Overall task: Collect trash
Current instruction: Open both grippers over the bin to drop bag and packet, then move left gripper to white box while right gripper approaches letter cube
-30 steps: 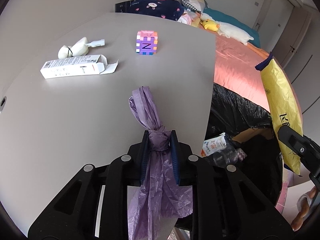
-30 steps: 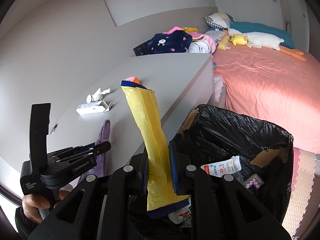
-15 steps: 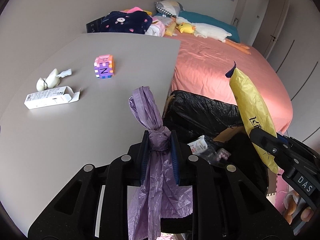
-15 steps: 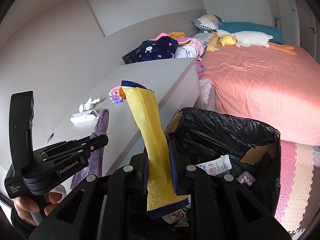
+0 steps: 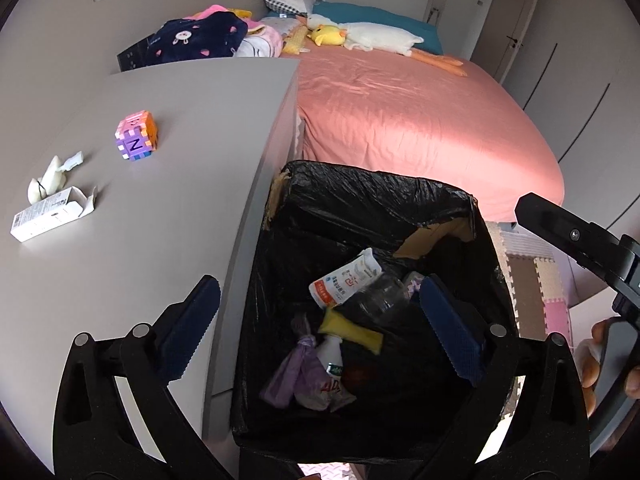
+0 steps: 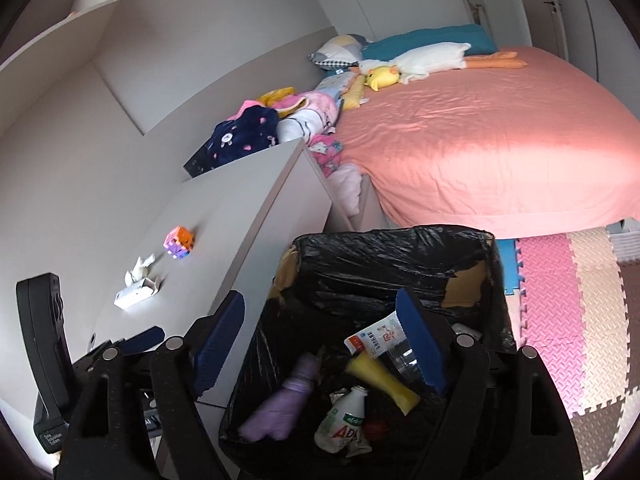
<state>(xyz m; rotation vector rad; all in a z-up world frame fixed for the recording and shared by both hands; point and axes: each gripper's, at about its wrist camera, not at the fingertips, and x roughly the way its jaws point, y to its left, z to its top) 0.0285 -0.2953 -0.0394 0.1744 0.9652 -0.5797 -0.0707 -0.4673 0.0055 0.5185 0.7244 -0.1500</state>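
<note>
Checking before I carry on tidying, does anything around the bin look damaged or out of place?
Yes. The black bin liner is torn at its rim, and brown cardboard shows through at the far right corner and the left corner. On the grey cabinet top a white carton lies open.

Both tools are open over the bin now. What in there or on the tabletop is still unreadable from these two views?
- Trash bin bottom, both views: dark, covered by trash.
- Purple bag, right wrist view: motion-blurred.
- White box print, both views: too small.
- Red item beside the drink bottle: mostly hidden.
</note>
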